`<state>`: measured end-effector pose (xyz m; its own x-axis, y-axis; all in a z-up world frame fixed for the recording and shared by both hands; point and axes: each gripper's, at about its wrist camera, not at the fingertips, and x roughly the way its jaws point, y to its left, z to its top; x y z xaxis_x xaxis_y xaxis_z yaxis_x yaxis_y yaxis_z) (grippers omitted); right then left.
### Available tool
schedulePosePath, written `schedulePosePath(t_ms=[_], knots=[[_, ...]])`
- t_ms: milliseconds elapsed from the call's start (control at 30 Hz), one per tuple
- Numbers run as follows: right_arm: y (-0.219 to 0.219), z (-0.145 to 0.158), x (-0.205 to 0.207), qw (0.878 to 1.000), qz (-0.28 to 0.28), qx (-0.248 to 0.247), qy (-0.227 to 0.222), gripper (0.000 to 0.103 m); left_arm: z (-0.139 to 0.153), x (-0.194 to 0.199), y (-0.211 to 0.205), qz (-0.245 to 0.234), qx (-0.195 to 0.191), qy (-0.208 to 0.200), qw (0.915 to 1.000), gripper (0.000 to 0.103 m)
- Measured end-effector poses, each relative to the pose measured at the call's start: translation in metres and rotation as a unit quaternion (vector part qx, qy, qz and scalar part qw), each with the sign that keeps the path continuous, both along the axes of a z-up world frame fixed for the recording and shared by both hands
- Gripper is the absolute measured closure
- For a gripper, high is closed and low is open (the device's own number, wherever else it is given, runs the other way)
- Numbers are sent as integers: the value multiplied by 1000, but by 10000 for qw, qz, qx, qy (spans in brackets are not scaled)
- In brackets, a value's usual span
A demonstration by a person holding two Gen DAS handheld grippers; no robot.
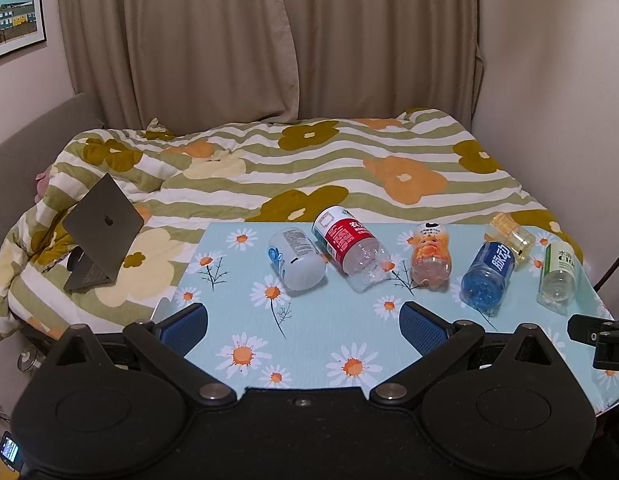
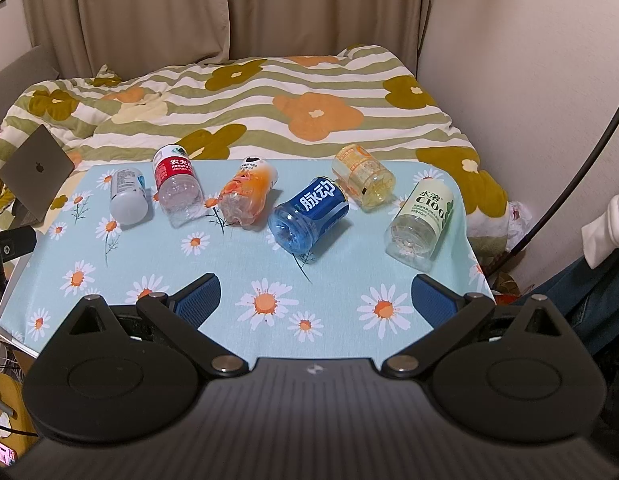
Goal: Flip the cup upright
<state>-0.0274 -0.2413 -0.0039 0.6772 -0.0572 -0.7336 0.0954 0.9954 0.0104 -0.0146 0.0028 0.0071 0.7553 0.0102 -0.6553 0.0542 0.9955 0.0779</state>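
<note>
Six cups (image 2: 309, 214) on their sides, one daisy tablecloth (image 2: 237, 276), two grippers' jaws spread

A home bedroom: bed (image 1: 309, 168), floral quilt (image 2: 269, 100), curtains (image 1: 269, 40).

- The framed picture (image 1: 14, 12) is cut by the left edge — only part shows.
- The yellow cup (image 1: 509, 236) sits partly behind the blue cup (image 1: 487, 274).
- Small print on the white cup (image 2: 127, 196) is unreadable.
- The tabletop (image 2: 229, 264) has its near edge hidden behind the right claw (image 2: 315, 300).

6 cut-bottle cups (image 2: 308, 214) on their sides, 1 laptop (image 1: 103, 224), 1 tbl (image 2: 229, 280)
</note>
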Motion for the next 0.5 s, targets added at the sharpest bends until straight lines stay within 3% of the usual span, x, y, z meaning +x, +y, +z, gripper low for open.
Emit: schedulePosePath(t_ms=[500], knots=[[-2,1,-2,10000,5,9,0,0,1,-1,1,4,-12,8,10000,0]])
